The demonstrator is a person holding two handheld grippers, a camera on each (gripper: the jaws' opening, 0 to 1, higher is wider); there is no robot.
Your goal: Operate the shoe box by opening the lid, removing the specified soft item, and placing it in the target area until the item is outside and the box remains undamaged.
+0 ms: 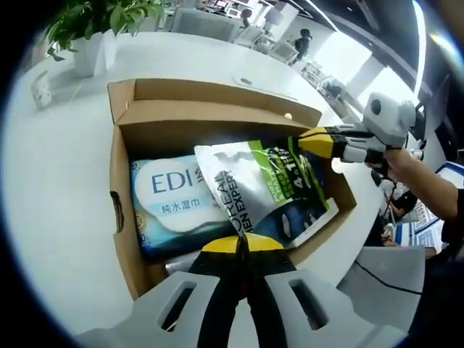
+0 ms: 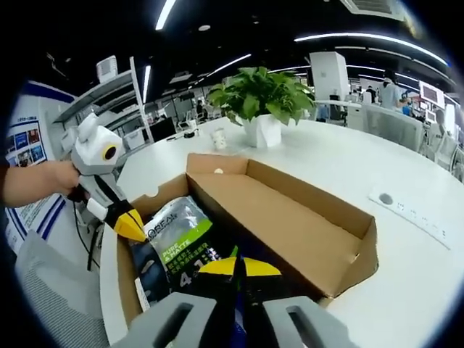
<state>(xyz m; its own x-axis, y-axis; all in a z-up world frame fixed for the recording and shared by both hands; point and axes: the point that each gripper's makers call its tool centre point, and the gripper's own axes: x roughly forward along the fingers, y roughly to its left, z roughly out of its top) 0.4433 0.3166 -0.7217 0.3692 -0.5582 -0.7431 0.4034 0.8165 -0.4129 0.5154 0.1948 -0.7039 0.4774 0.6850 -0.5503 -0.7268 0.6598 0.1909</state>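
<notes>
Left gripper view: shoe box [image 1: 125, 210] sits open on a white table [image 1: 58, 217], lid flap folded back on the far side. Inside lies a blue-and-white wet-wipe pack [image 1: 170, 203] printed "EDI". A soft silver-and-green pouch [image 1: 261, 190], printed "L'OREAL MEN EXPERT", lies tilted on top of it, one edge lifted toward the box rim. Left gripper [image 1: 243, 243]: yellow-tipped jaws pressed together at the pouch's near edge; probably pinching it, though the contact itself is hidden. Right gripper [image 1: 313, 142] enters from the right, tips closed at the pouch's far corner, a hand [image 1: 400, 163] behind it. A potted plant [image 1: 94, 29] stands on the table beyond the box; office desks further back.

Right gripper view: same box [image 2: 304, 232], brown cardboard, lid standing open. Pouch [image 2: 177, 243] is inside at the left end. Right gripper [image 2: 238, 267] jaws shut, low over the box interior. Left gripper [image 2: 130, 226] touches the pouch's corner. Plant [image 2: 261, 101] and a small cup [image 2: 218, 138] stand on the table [image 2: 406, 275]; ceiling strip lights above.
</notes>
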